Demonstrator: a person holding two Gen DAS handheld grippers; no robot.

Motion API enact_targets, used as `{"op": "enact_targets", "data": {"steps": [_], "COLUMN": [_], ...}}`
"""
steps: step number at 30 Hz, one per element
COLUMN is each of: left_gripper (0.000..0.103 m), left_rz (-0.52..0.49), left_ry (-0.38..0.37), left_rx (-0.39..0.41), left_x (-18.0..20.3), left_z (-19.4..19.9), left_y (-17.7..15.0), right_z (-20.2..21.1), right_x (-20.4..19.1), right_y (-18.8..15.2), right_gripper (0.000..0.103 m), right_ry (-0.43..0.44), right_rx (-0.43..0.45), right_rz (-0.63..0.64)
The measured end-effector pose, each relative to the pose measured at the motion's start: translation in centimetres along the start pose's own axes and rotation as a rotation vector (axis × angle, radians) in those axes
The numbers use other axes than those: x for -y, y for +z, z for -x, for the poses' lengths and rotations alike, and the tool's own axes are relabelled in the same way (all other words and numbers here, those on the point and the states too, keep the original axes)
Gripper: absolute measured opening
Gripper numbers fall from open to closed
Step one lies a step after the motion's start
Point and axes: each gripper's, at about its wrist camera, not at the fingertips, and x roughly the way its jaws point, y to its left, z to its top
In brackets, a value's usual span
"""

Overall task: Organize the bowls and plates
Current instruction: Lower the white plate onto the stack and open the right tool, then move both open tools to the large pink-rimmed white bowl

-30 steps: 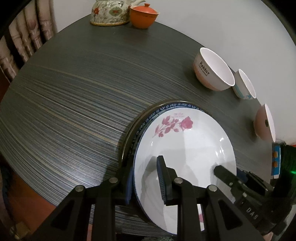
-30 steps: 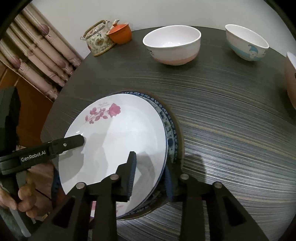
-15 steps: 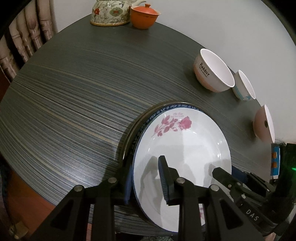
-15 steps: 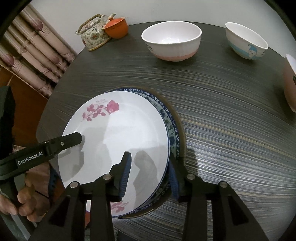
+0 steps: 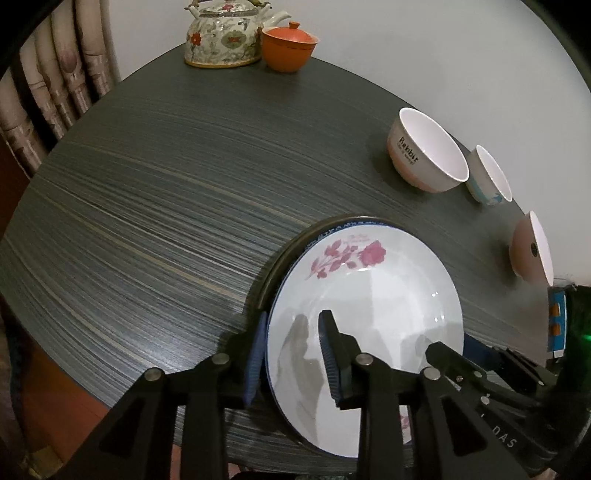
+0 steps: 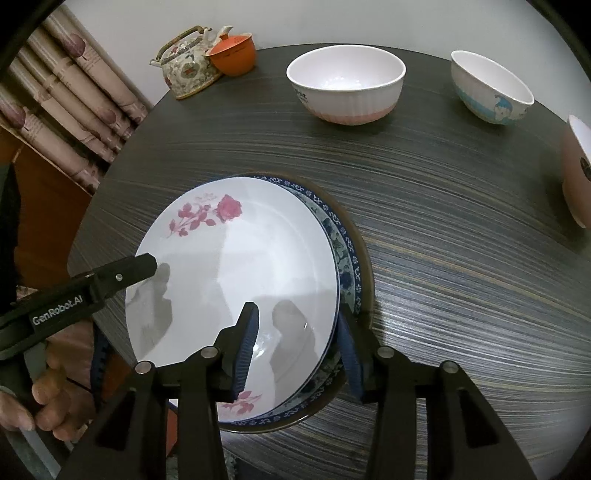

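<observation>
A white plate with pink roses (image 5: pixel 369 306) (image 6: pixel 236 280) lies on top of a blue-patterned plate (image 6: pixel 341 251) and a dark plate on the round table. My left gripper (image 5: pixel 293 354) straddles the stack's left rim, jaws apart, one finger over the white plate. My right gripper (image 6: pixel 299 347) straddles the right rim the same way, jaws apart. Whether the fingers touch the plates is unclear. Three bowls stand at the far side: a white and pink one (image 6: pixel 345 83) (image 5: pixel 424 155), a blue-printed one (image 6: pixel 491 86) (image 5: pixel 487 175), and a pink one (image 6: pixel 576 170) (image 5: pixel 532 247).
A floral teapot (image 5: pixel 225 35) (image 6: pixel 186 64) and an orange lidded cup (image 5: pixel 290 46) (image 6: pixel 232 53) stand at the table's far edge by the wall. A curtain (image 6: pixel 70 103) hangs to the left. The dark table (image 5: pixel 166 192) edge runs close under the plates.
Both grippers have drawn back slightly along the plate rims and the views shifted a little. The plate stack has stayed in place on the table.
</observation>
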Motion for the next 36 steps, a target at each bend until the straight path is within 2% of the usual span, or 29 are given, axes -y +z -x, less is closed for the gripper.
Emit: {"op": "enact_targets", "data": {"steps": [17,21,26,29,36], "left_gripper": [0.030,0.030,0.030,0.034,0.034], "left_rz": [-0.028,-0.064,-0.160,-0.239,-0.262], "left_ry": [0.028,0.037,0.092,0.135,0.151], "left_rx": [0.051,0.094,0.222,0.284,0.260], "left_x": [0.5,1.2,2.8,4.0,4.2], "left_z": [0.4,1.0,2.6,3.2,2.3], "left_y": [-0.4,-0.5,-1.1,-1.7,-1.9], "right_z": [0.6,1.2,1.8,2.2,4.2], "right_x": [-0.7,-0.8,-0.2,0.3,3.7], "right_y": [0.5,0.6,0.3,0.0,-0.9], "right_gripper": [0.047,0.048,0.049,0.049,0.049], "right_ry": [-0.006,0.006,0.007,0.015,0.021], "right_rx": [0.024,0.050,0.071,0.092,0.135], "right_rz": [0.008,0.021,0.030,0.036,-0.012]}}
